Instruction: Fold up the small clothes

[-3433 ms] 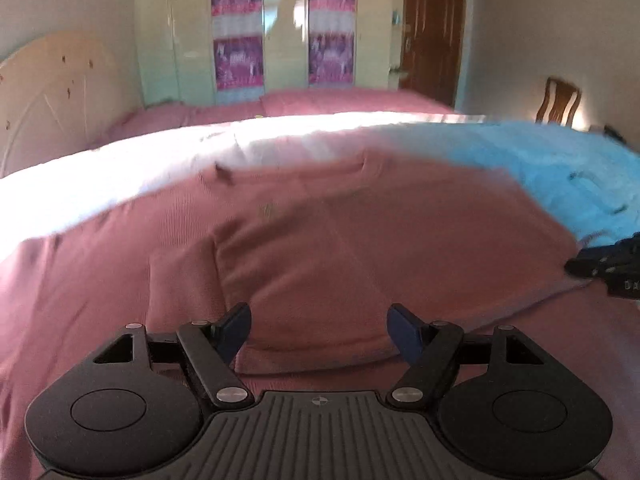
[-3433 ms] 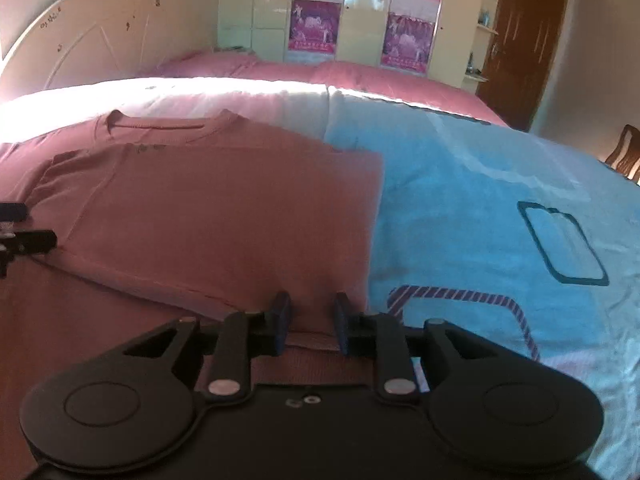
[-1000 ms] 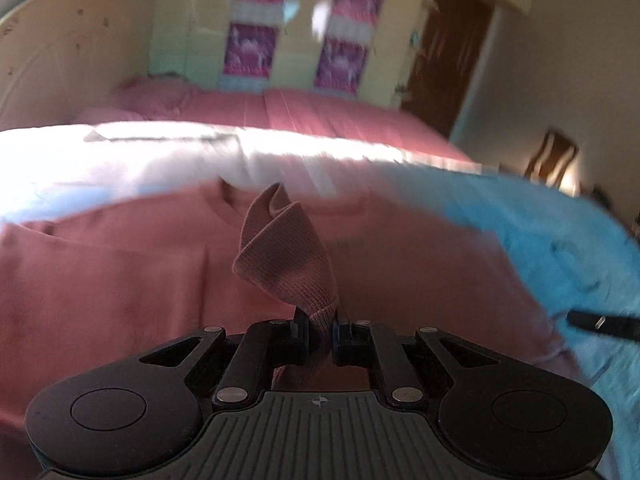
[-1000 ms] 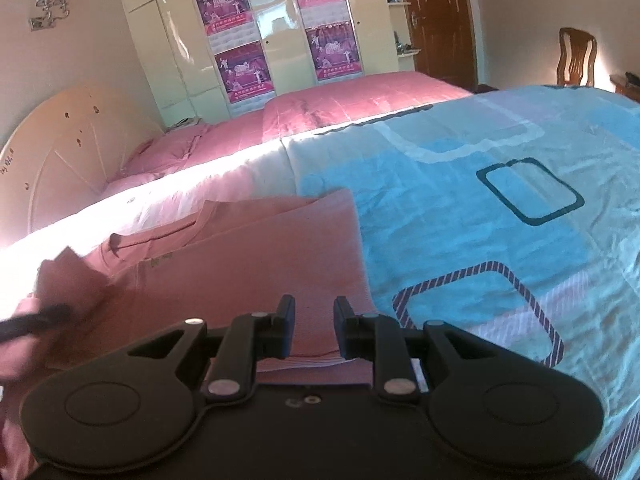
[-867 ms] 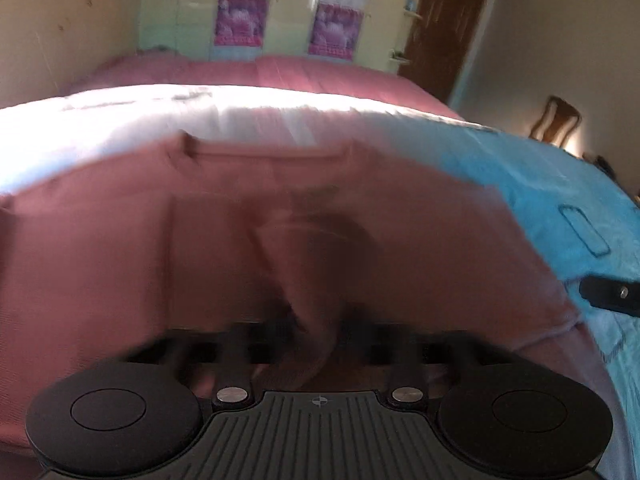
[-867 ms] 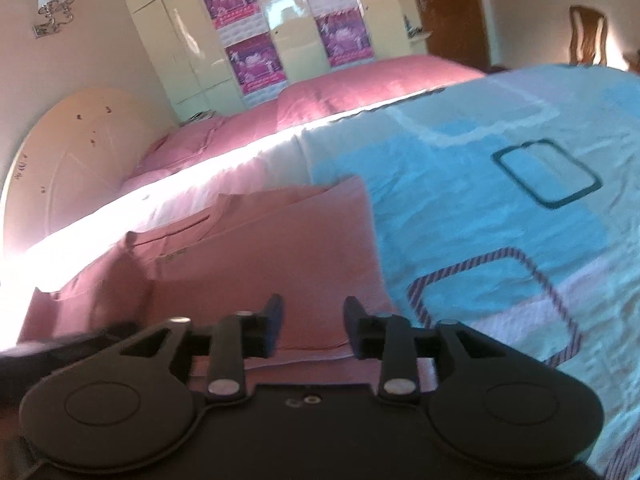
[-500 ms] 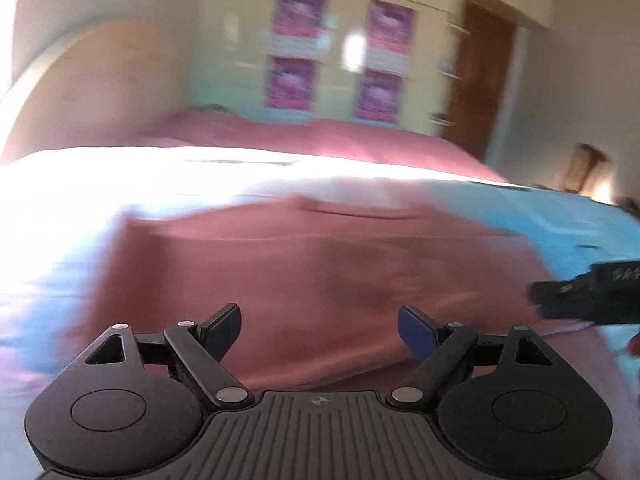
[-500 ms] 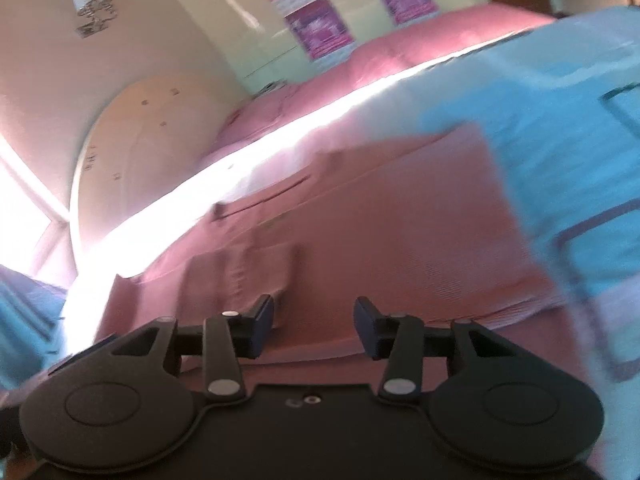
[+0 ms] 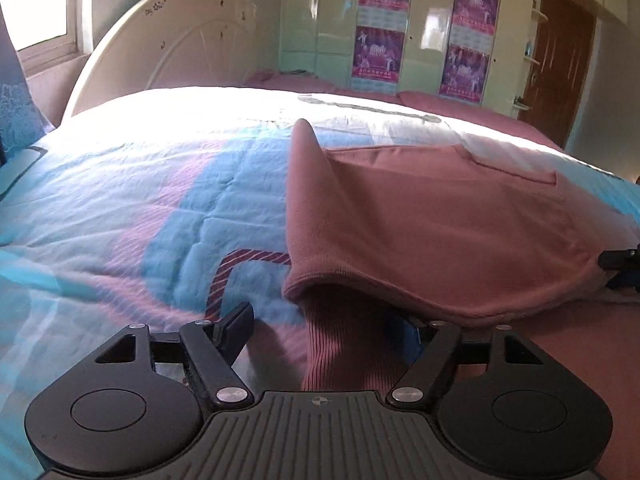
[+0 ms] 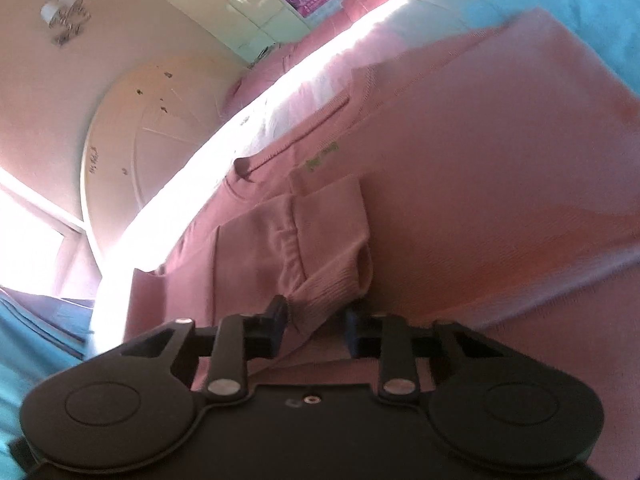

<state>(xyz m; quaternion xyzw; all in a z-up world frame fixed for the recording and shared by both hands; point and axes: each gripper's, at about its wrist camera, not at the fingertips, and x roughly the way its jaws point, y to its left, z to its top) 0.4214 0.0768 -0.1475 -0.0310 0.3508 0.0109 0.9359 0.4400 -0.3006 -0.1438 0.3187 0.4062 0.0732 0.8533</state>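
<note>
A pink long-sleeved sweater (image 9: 440, 216) lies on the bed with its sides folded in. My left gripper (image 9: 328, 330) is open at the sweater's bottom left corner, with a ribbed cuff (image 9: 344, 344) lying between its fingers and the right finger partly hidden under the hem. In the right wrist view the sweater (image 10: 480, 184) fills the middle, with a folded sleeve (image 10: 320, 232) on top. My right gripper (image 10: 314, 326) is open, with the sleeve's ribbed cuff (image 10: 332, 288) lying between its fingertips. The right gripper's tip (image 9: 622, 264) shows at the left wrist view's right edge.
The bed has a blue, pink and white patterned quilt (image 9: 140, 208) left of the sweater. A cream headboard (image 9: 180, 44) stands behind, with green wardrobes (image 9: 424, 40) and a brown door (image 9: 560, 64) at the back. A window (image 9: 36, 4) is at the left.
My left gripper let go of the sleeve, opened and moved to the sweater's bottom left corner. My right gripper opened from nearly shut and moved left to the folded sleeve's cuff.
</note>
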